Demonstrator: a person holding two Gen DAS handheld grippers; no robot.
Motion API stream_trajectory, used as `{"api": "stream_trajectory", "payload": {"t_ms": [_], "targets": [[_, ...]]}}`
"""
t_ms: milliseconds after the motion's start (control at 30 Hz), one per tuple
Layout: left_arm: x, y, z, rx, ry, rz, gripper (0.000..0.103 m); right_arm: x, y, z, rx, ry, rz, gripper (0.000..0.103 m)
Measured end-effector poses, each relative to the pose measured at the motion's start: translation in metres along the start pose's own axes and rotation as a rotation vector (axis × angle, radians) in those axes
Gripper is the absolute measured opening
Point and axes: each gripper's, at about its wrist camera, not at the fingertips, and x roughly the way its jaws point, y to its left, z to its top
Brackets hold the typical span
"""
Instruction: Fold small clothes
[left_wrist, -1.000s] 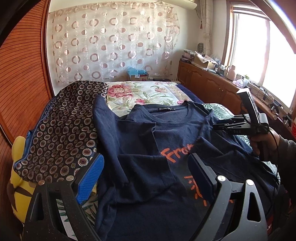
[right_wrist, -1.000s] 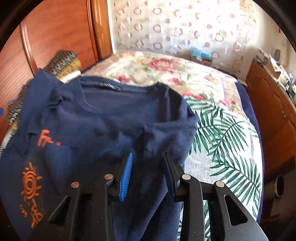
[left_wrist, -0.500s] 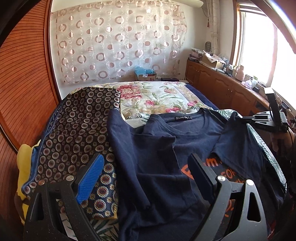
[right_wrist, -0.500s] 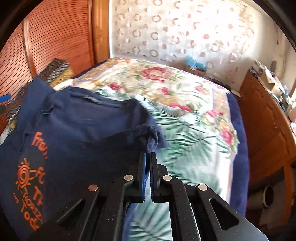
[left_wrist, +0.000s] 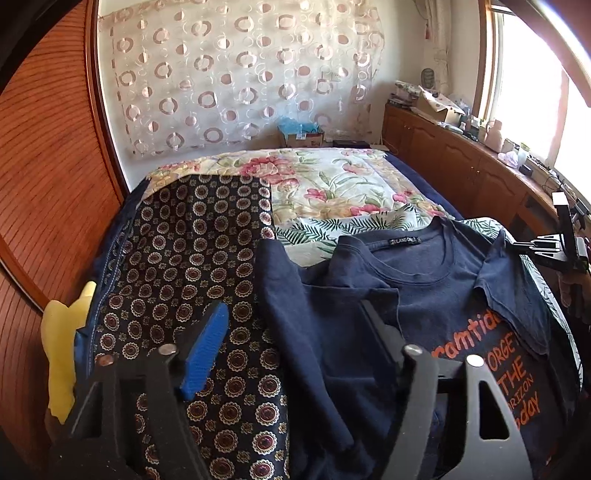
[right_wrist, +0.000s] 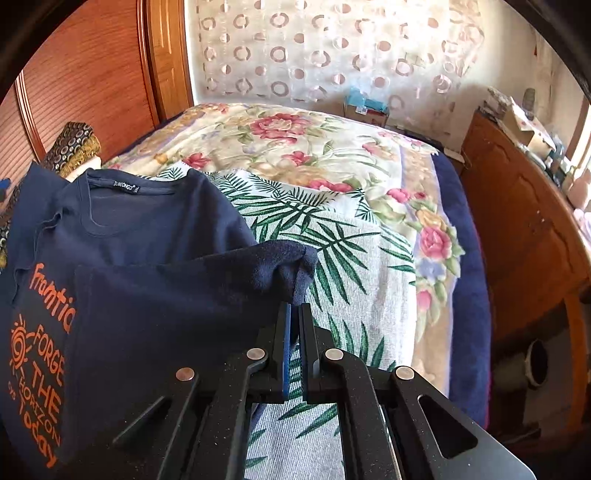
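Note:
A navy T-shirt (left_wrist: 417, 284) with orange lettering lies face up on the bed, collar toward the far end; it also shows in the right wrist view (right_wrist: 140, 236). My right gripper (right_wrist: 294, 310) is shut on the shirt's right sleeve edge and holds it lifted off the bed. In the left wrist view that gripper (left_wrist: 532, 245) is at the shirt's right side. My left gripper (left_wrist: 295, 325) is open and empty, above the shirt's folded left sleeve (left_wrist: 295, 332).
A dark patterned cloth (left_wrist: 184, 258) covers a pile left of the shirt, with a yellow item (left_wrist: 62, 350) beside it. The floral bedspread (right_wrist: 295, 147) extends beyond. A wooden cabinet (right_wrist: 524, 229) runs along the right, a wooden wall (left_wrist: 44, 184) on the left.
My right gripper closed on the sleeve edge and pulled it up and out to the right, uncovering the orange print. My left gripper rose and shifted left, staying open.

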Motion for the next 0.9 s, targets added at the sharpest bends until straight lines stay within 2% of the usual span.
{"api": "stream_trajectory", "payload": {"t_ms": [100,133,233,367,467,500,800,833,867,900], "targets": [[0.01,0.004,0.004,-0.003,0.026,-0.01,0.056,0.0,-0.005,0.0,0.045,-0.032,0.019,0.006],[0.013,0.005,0.005,-0.002,0.033,-0.004,0.055,0.0,-0.005,0.001,0.052,-0.042,0.024,0.017],[0.02,0.004,0.012,0.011,0.042,0.008,0.055,0.002,-0.003,-0.001,0.059,-0.061,0.018,0.038],[0.03,0.003,0.02,0.031,0.06,0.014,0.054,0.019,-0.007,-0.003,0.078,-0.018,0.02,0.039],[0.038,0.003,0.024,0.052,0.078,0.018,0.042,0.023,-0.009,0.0,0.097,-0.025,0.035,0.04],[0.04,0.003,0.024,0.053,0.081,0.017,0.04,0.025,-0.011,0.002,0.097,-0.028,0.036,0.04],[0.055,0.006,0.029,0.073,0.108,0.034,0.04,0.024,-0.005,-0.004,0.079,-0.059,0.01,0.04],[0.055,0.006,0.029,0.079,0.103,0.025,0.028,0.024,-0.005,-0.004,0.078,-0.059,0.01,0.04],[0.054,0.005,0.03,0.083,0.102,0.016,0.01,0.023,-0.005,-0.004,0.077,-0.058,0.009,0.04],[0.052,0.004,0.03,0.082,0.095,0.012,0.009,0.023,-0.004,-0.004,0.075,-0.058,0.007,0.04]]}}
